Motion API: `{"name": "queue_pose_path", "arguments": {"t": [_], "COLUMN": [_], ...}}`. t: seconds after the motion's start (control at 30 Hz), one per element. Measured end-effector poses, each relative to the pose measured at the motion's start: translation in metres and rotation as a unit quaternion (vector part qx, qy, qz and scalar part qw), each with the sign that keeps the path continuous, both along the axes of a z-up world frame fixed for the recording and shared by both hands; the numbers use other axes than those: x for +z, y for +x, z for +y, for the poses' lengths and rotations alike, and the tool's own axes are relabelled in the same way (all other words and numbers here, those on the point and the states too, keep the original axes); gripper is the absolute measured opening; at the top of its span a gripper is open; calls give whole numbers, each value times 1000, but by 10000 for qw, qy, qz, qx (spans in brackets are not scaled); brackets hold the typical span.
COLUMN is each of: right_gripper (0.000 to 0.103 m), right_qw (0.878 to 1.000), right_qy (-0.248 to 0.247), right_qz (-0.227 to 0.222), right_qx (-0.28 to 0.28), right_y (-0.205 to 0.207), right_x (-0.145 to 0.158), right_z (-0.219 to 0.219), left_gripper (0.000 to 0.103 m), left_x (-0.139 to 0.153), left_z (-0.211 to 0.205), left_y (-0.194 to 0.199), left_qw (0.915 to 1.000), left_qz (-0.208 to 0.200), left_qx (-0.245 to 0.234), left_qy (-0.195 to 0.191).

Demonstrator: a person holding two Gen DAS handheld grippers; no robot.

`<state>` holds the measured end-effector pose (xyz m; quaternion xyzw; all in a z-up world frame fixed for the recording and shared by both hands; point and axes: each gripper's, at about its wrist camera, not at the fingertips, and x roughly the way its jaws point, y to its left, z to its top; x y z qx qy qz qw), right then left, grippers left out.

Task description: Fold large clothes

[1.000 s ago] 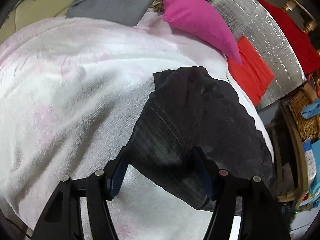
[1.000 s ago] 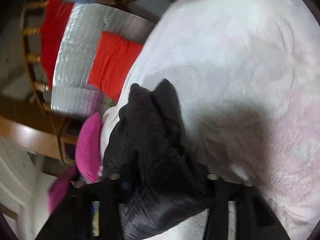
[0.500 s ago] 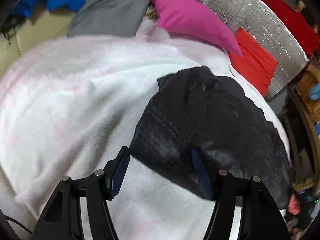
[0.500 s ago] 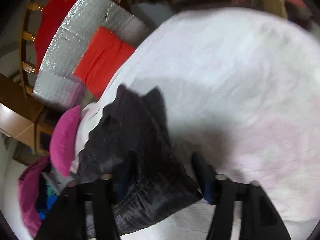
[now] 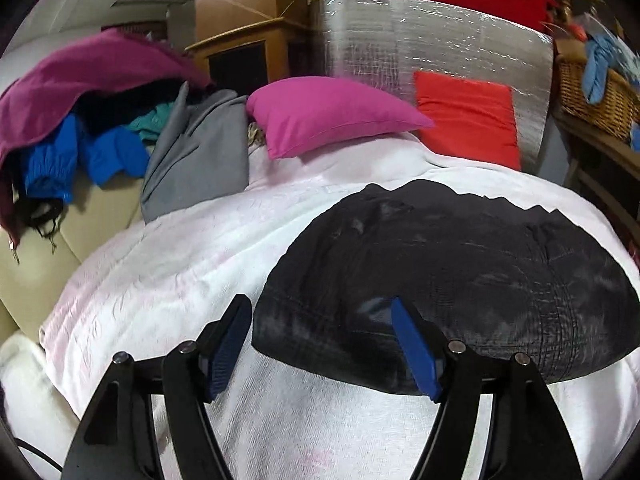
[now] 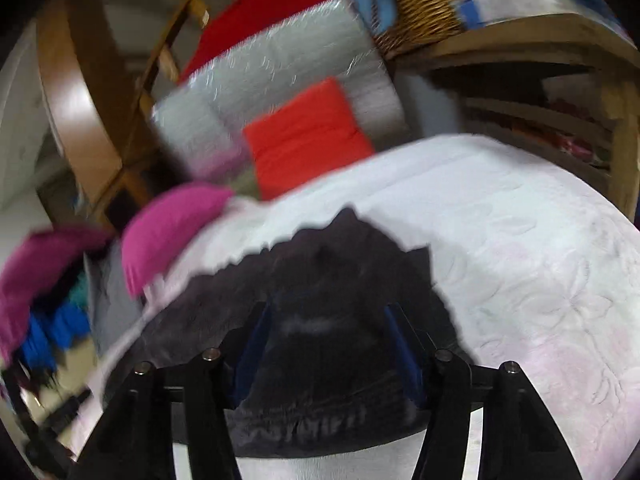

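Cluttered with cushions and laundry, a living space frames the white, faintly pink-patterned fleece blanket (image 5: 168,280) that serves as the folding surface, spread over what appears to be a bed or couch. On it lies the task's thing, a dark charcoal woven garment (image 5: 460,280), folded into a broad flat shape with a wavy far edge, apparently laid out so it can be folded again. The left claw (image 5: 320,344) hangs over the garment's near left edge, blue pads spread and opening, nothing pressed between them. The right claw (image 6: 328,344) hovers above the garment's near end, its jaws apart but closing; dark cloth shows between the pads, yet the blurred view suggests no pinch. Behind the blanket sit a magenta pillow (image 5: 328,116) and an orange-red square cushion (image 5: 468,120), the latter leaning on a silver quilted foil panel (image 5: 400,36). To the left is a heap of grey, blue and maroon clothes (image 5: 120,132), likely awaiting their turn; a wicker basket (image 5: 592,96) stands at right.
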<state>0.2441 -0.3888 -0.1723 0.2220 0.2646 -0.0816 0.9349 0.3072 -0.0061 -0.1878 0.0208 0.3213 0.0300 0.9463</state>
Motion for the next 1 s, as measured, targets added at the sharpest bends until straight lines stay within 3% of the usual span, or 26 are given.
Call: {"name": "queue_pose_path", "arguments": {"t": [0.2, 0.3, 0.43, 0.53, 0.8, 0.87, 0.93, 1.0], "right_gripper": [60, 60, 60, 60, 59, 60, 60, 60], "right_qw": [9921, 9932, 9990, 9993, 9892, 9855, 9837, 9844], "right_qy": [88, 24, -3, 65, 145, -127, -341, -251], "right_qz": [1250, 1165, 436, 198, 863, 1177, 1258, 1245], "right_qx": [-76, -75, -14, 299, 1177, 1217, 1243, 1217], "right_y": [36, 34, 23, 24, 53, 64, 65, 64], "right_x": [-39, -30, -4, 2, -28, -42, -44, -42], "right_z": [-4, -2, 2, 11, 57, 68, 74, 72], "left_gripper": [73, 73, 73, 73, 73, 73, 73, 73], "left_x": [0, 0, -2, -5, -14, -18, -26, -38], "left_z": [-5, -7, -12, -17, -31, -34, -35, -36], "left_y": [0, 1, 2, 5, 10, 12, 19, 27], "left_qw": [9999, 9999, 9998, 9996, 9988, 9982, 9966, 9931], "left_qz": [47, 58, 85, 158, 319, 407, 689, 1086], "left_qx": [-73, -89, -116, -161, -242, -281, -347, -381], "left_qy": [68, 82, 127, 176, 284, 339, 286, 206]}}
